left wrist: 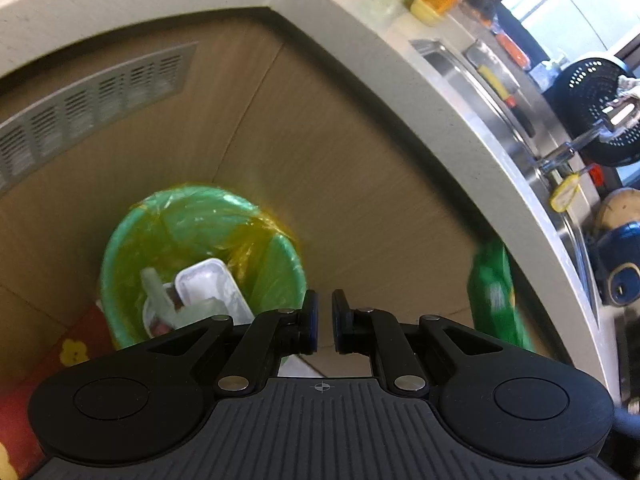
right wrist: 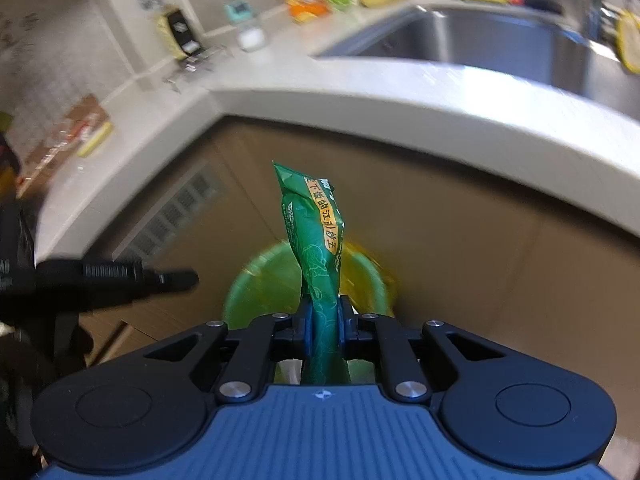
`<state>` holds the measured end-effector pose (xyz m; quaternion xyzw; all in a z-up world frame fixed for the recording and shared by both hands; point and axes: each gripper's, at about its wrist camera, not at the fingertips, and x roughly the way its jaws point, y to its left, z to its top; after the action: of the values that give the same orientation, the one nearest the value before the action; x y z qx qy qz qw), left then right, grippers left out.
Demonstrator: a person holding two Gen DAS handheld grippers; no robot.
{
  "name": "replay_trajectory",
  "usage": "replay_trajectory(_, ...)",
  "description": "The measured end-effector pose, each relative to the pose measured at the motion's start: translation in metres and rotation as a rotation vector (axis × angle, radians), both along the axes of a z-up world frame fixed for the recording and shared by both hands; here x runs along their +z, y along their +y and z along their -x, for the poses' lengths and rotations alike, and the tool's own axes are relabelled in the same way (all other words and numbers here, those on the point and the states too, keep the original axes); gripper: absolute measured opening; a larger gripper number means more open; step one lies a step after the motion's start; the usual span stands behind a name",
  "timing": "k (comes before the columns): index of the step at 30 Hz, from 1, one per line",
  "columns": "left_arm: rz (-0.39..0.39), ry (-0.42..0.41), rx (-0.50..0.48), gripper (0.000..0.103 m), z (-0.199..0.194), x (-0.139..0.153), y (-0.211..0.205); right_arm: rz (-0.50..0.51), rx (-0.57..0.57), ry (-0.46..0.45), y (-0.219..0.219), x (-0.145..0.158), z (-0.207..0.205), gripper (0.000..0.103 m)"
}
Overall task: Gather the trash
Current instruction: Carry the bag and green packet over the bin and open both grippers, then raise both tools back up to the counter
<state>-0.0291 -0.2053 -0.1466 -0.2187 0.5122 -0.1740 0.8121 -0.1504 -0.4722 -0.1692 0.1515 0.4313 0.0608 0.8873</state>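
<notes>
Right gripper (right wrist: 324,320) clamped on green wrapper (right wrist: 316,236), above green bin (left wrist: 200,264). Left gripper (left wrist: 325,322) closed, empty, near bin.

Bin (left wrist: 132,240) below counter (left wrist: 360,40); tray (left wrist: 212,288) inside.

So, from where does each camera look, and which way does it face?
Left wrist: sits on the left gripper, faces down past the counter into the bin; own shut, empty fingers show.
Right wrist: sits on the right gripper, faces down and forward at the cabinet below the sink; own fingers grip a green packet, and the left gripper juts in at left.
Both share: bin, packet, counter, sink.
</notes>
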Motion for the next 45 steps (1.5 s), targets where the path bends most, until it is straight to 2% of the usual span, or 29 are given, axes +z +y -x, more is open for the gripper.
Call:
replay_trajectory(5,-0.030,0.009,0.029,0.011,0.000,-0.003,0.003,-0.025,-0.035,0.075,-0.019,-0.022,0.014,0.012)
replay_trajectory(10,-0.052,0.035,0.033,0.011,0.014,-0.007,0.014,-0.074,-0.023,0.131,-0.017,-0.039,0.003,0.012)
replay_trajectory(16,-0.038,0.030,0.070,0.016,0.039,-0.002,0.039,-0.115,0.084,0.115,0.021,-0.041,-0.053,0.012)
replay_trajectory(19,-0.043,0.039,0.108,0.016,0.053,0.003,0.053,-0.088,0.159,0.117,0.047,-0.052,-0.091,0.012)
replay_trajectory(21,-0.040,0.042,0.116,0.016,0.062,0.006,0.060,-0.047,0.200,0.174,0.068,-0.070,-0.118,0.012)
replay_trajectory(26,-0.015,0.063,0.183,0.016,0.075,0.002,0.086,0.068,0.258,0.403,0.110,-0.125,-0.167,0.012)
replay_trajectory(28,-0.018,0.067,0.202,0.016,0.077,0.000,0.096,0.086,0.285,0.441,0.121,-0.142,-0.180,0.013)
replay_trajectory(30,-0.019,0.065,0.213,0.016,0.077,-0.001,0.105,0.118,0.266,0.456,0.127,-0.150,-0.189,0.017)
replay_trajectory(33,-0.016,0.065,0.229,0.016,0.078,0.000,0.117,0.136,0.251,0.435,0.131,-0.143,-0.195,0.034)
replay_trajectory(35,-0.014,0.069,0.236,0.016,0.077,0.000,0.124,0.136,0.237,0.412,0.129,-0.133,-0.193,0.049)
replay_trajectory(40,-0.018,0.035,0.242,0.016,0.071,0.013,0.149,0.123,0.186,0.373,0.122,-0.107,-0.182,0.049)
replay_trajectory(45,-0.060,-0.089,0.277,0.016,0.057,0.056,0.182,0.061,0.183,0.279,0.132,-0.056,-0.167,0.049)
